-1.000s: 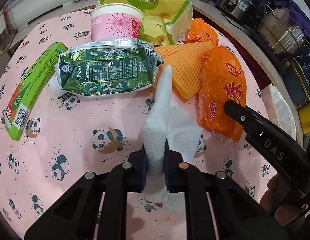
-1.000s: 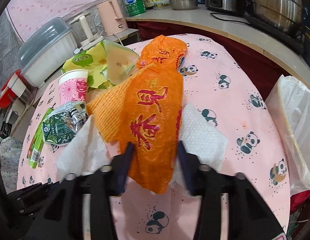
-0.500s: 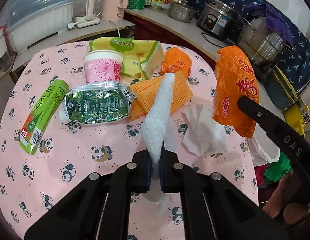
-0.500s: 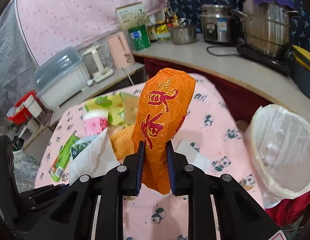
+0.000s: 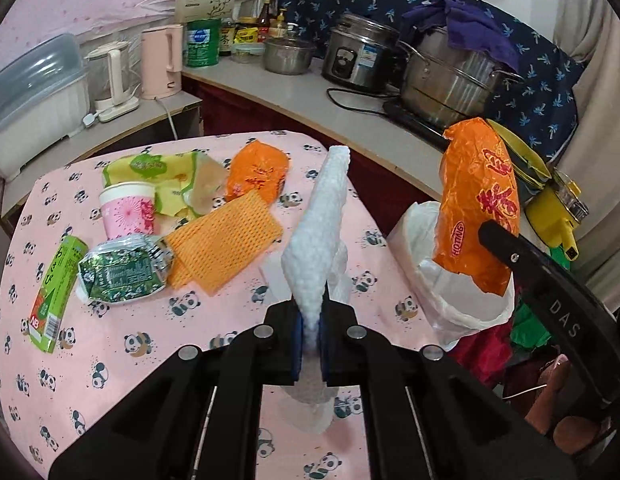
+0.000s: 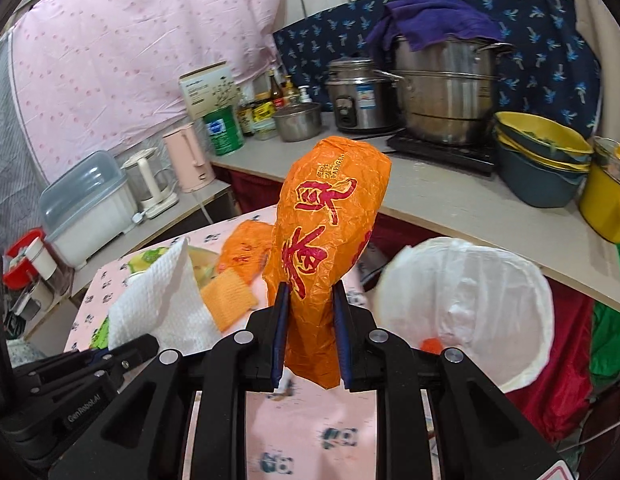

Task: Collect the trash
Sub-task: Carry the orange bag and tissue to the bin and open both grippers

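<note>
My left gripper [image 5: 310,334] is shut on a white paper towel [image 5: 320,236] and holds it upright above the pink panda table [image 5: 121,344]. My right gripper [image 6: 310,336] is shut on an orange snack wrapper [image 6: 330,232], lifted beside the white-lined trash bin [image 6: 470,300]. In the left wrist view the wrapper [image 5: 476,204] hangs over the bin [image 5: 450,280]. The towel also shows in the right wrist view [image 6: 161,300]. On the table lie a second orange wrapper [image 5: 255,172], an orange mesh sheet [image 5: 223,240], a green foil pack [image 5: 121,276], a green carton [image 5: 55,292], a pink cup [image 5: 127,208] and a yellow-green bag [image 5: 165,168].
A counter behind the table holds a steel pot [image 6: 446,88], a rice cooker [image 6: 360,94], stacked bowls [image 6: 538,156], a pink kettle [image 6: 187,158] and jars. A white crumpled tissue [image 5: 342,264] lies on the table behind the towel.
Both grippers have risen and pulled back from the table with their loads. The right gripper has carried the orange wrapper rightward over the trash bin.
</note>
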Available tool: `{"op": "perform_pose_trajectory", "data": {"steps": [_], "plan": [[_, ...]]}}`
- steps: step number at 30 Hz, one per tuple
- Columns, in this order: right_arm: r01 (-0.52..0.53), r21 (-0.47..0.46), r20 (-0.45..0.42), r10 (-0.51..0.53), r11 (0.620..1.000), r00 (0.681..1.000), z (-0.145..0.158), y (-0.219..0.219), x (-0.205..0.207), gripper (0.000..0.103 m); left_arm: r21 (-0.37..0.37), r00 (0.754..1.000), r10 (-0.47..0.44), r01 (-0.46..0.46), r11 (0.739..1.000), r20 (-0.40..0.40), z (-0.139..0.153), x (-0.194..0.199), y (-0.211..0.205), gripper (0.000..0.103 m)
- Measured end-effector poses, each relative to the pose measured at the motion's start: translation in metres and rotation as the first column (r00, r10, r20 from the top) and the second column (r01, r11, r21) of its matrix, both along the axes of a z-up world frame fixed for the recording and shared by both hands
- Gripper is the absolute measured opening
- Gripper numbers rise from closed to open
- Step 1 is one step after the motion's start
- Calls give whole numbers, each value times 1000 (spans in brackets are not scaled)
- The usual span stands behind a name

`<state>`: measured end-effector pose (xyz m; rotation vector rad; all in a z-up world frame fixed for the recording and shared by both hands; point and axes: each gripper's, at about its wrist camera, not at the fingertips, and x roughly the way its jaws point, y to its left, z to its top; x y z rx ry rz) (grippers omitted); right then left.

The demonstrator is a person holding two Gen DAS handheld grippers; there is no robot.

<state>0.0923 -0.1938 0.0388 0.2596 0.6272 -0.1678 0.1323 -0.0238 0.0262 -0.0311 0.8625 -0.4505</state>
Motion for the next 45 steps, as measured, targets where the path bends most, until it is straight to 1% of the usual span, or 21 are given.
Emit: {"op": "perform_pose_trajectory", "data": {"steps": [5,10,17,23,25,28,31,34,36,38,40,41,42,43,45], "plan": [[70,-3,-7,-70,998,998,-6,-34,-19,20,12,997,-78,78,997,26,6,-8,-43,6],[150,11,-26,-149,989,988,-19,-71,-37,20,22,987,-160,159,987,34,7,-13,-90,6],[253,29,-66,-250,967,966,-42,-122,-55,20,24,962,-270,269,963,32,1,-13,-156,6],[292,41,-107,-286,956,952,-63,-145,-55,20,18,943,-332,331,943,16,-11,-3,-201,6],[296,45,-119,-290,954,950,-69,-150,-53,20,14,937,-349,349,937,12,-17,1,-212,8],[299,55,-135,-290,953,948,-78,-158,-47,20,16,939,-343,343,939,7,-26,10,-220,8],[298,73,-146,-285,952,947,-84,-162,-40,20,21,944,-330,330,944,-9,-33,19,-224,16],[291,72,-155,-278,954,948,-88,-164,-30,20,8,947,-321,321,947,-11,-36,27,-220,33],[284,74,-159,-270,956,950,-90,-164,-25,20,14,949,-316,316,949,-3,-36,29,-219,45],[274,77,-161,-260,959,952,-91,-163,-20,24,14,952,-305,305,952,2,-35,31,-218,51],[270,78,-156,-256,960,954,-91,-162,-16,30,12,958,-287,287,958,6,-33,34,-214,57],[268,77,-152,-254,960,955,-90,-161,-15,31,11,962,-274,274,962,7,-32,36,-211,64],[269,73,-149,-256,960,955,-90,-160,-14,35,11,966,-257,257,966,10,-31,37,-207,68],[268,70,-145,-256,961,956,-89,-160,-12,37,11,970,-244,244,970,12,-31,39,-204,69],[261,66,-139,-251,963,958,-87,-158,-9,38,11,976,-217,217,976,14,-29,42,-196,71]]}}
